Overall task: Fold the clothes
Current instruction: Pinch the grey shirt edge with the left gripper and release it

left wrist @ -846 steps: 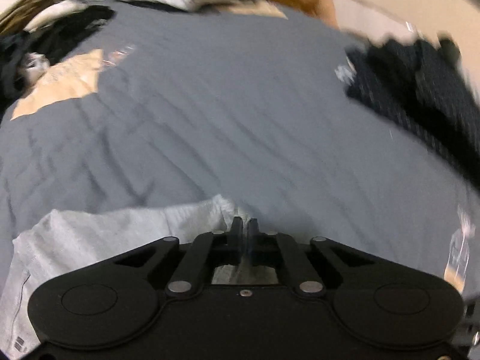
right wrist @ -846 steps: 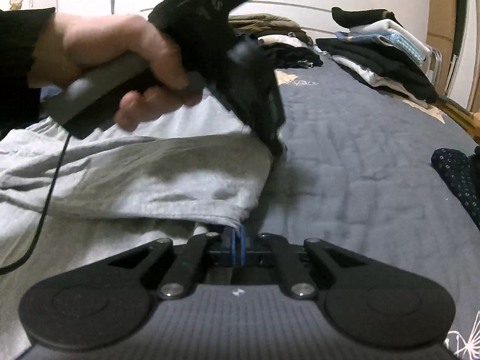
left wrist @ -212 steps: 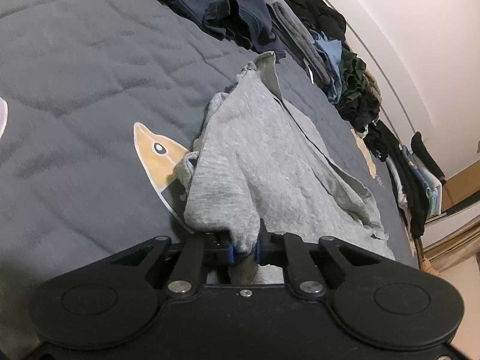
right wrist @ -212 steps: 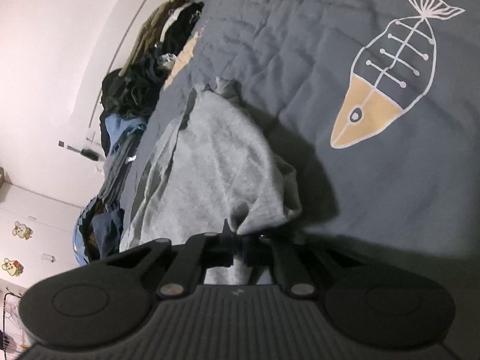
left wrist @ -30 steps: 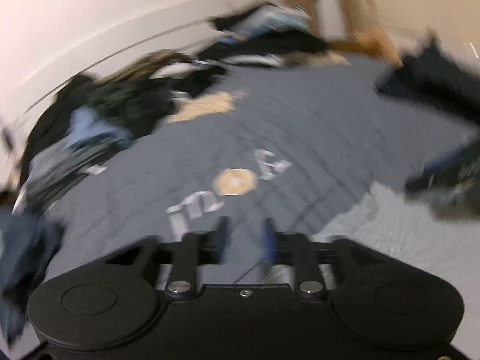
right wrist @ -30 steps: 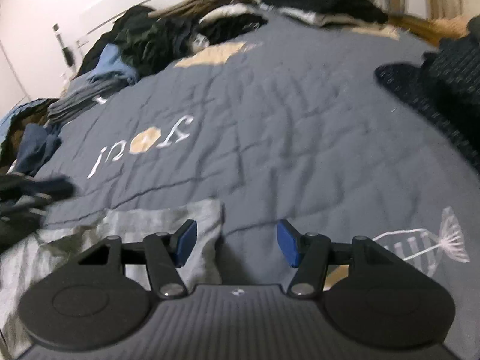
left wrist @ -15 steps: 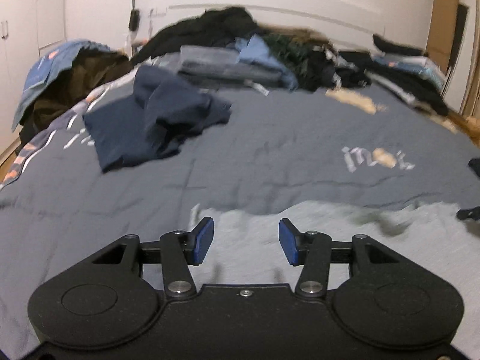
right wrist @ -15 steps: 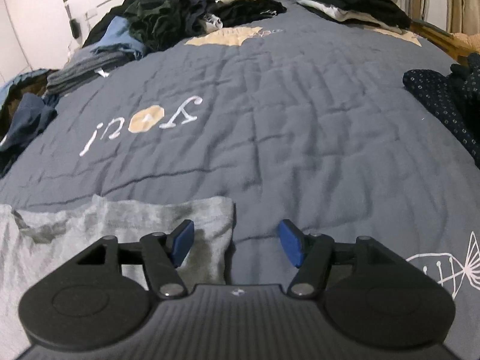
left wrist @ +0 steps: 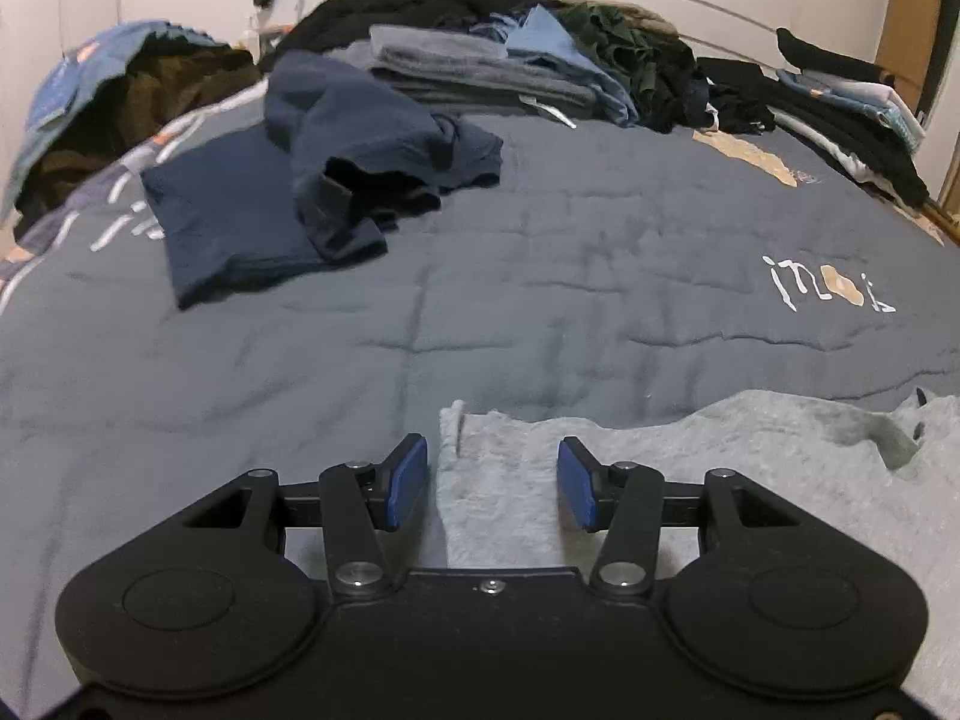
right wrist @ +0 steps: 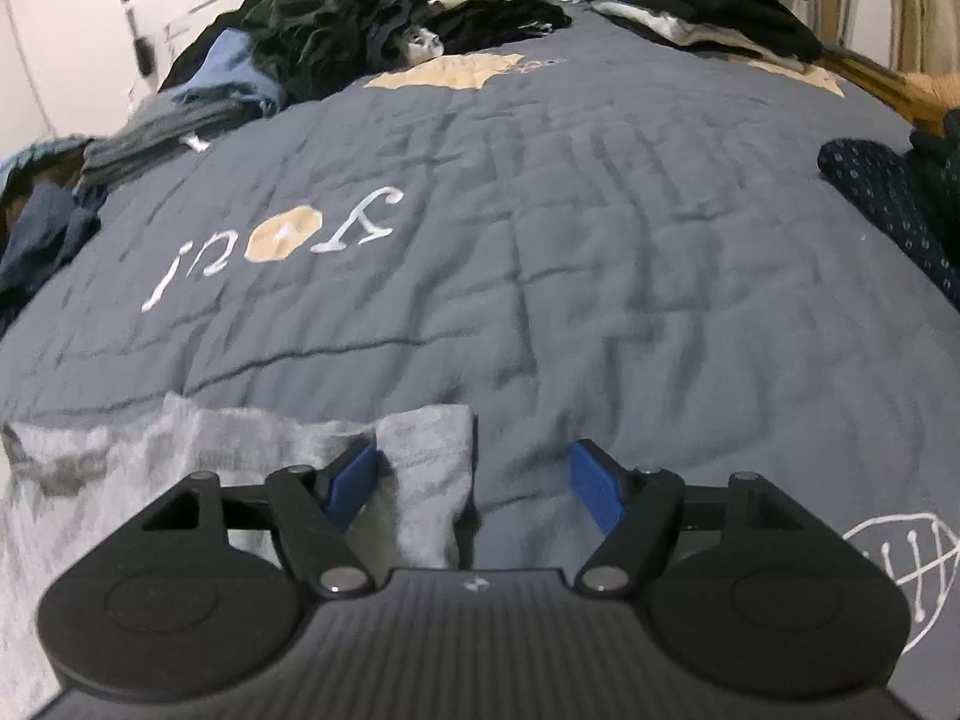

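A soft, heathered grey garment (left wrist: 690,468) lies flat on a quilted slate-blue bedspread (left wrist: 540,276) stitched with pale lettering. The left hand-held gripper (left wrist: 492,483) hovers level over the garment's left corner, blue pads spread and empty; the right hand-held gripper (right wrist: 474,483) likewise gapes over the opposite corner.

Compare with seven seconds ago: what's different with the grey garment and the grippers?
Both grippers let go: the left gripper and right gripper are open, and the grey garment, then bunched and hanging, lies spread on the bedspread. The clothes piles stayed.
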A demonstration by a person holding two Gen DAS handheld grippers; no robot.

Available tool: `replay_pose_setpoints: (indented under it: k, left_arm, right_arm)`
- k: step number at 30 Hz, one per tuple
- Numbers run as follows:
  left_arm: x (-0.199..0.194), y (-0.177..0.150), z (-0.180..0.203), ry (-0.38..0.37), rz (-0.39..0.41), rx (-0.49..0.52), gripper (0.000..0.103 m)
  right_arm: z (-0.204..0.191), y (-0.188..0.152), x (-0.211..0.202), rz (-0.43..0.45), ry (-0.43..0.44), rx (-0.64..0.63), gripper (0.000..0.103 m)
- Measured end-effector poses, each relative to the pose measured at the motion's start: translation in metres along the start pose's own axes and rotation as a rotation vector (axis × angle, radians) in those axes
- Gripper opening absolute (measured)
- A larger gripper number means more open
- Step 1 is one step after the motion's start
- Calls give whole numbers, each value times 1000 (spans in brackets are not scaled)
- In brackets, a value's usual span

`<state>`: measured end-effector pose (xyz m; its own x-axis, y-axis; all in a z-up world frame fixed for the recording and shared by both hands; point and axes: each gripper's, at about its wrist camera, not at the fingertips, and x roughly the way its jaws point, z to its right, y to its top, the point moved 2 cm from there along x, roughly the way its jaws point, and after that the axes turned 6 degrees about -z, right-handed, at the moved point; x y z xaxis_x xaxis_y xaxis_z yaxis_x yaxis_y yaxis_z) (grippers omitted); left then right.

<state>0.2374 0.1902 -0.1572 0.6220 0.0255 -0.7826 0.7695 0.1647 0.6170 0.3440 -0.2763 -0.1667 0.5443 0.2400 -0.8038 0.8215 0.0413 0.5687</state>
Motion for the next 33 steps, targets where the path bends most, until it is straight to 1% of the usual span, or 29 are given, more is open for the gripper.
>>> replay_pose_setpoints:
  k: [1, 2, 3, 4, 5, 7, 11, 14, 16, 19, 23, 26, 27, 29, 30, 31, 32, 33]
  left_arm:
    - [4, 0, 0, -9, -10, -2, 42]
    - [8, -1, -2, -16, -14, -6, 18]
    - [11, -3, -4, -22, -18, -11, 12]
    - [15, -5, -6, -28, -22, -15, 11]
    - [13, -5, -6, -31, -14, -17, 10]
    - [9, -3, -7, -33, 9, -21, 7]
    - [-10, 6, -8, -42, 101, -40, 6]
    - [-23, 13, -5, -40, 162, -44, 5]
    - [-25, 17, -5, -39, 180, -59, 5]
    - [-15, 18, -6, -17, 163, -56, 5]
    - [9, 12, -5, 16, 100, -20, 5]
    - [18, 5, -2, 29, 76, 10, 6]
    - [18, 5, -2, 35, 72, 9, 8]
    - [16, 5, -3, 38, 64, 4, 10]
    - [12, 6, -3, 40, 71, 0, 15]
    - [8, 7, -4, 41, 78, -5, 20]
    - [3, 7, -4, 43, 85, -10, 20]
    - [-2, 8, -4, 40, 94, -21, 21]
  right_arm:
    - [0, 0, 0, 3, 12, 4, 59]
    - [-1, 0, 0, 4, 27, 5, 43]
    - [-1, 1, -1, 6, 41, 5, 32]
    - [-1, 2, -3, 14, 50, 15, 10]
    - [0, 3, -5, 25, 57, 30, 6]
    - [2, 6, -10, 48, 71, 58, 5]
    - [6, 11, -20, 92, 97, 116, 4]
    - [15, 19, -38, 160, 108, 158, 4]
    - [21, 25, -47, 200, 107, 178, 4]
    - [30, 28, -45, 209, 91, 181, 4]
    - [34, 23, -19, 150, 68, 166, 4]
    - [33, 20, -6, 118, 70, 153, 5]
    - [32, 20, -4, 113, 79, 146, 5]
    - [31, 22, -8, 120, 84, 137, 9]
    - [32, 24, -14, 128, 79, 139, 10]
    - [33, 26, -21, 137, 71, 143, 15]
    - [35, 28, -28, 146, 63, 147, 21]
    - [36, 29, -36, 161, 62, 150, 25]
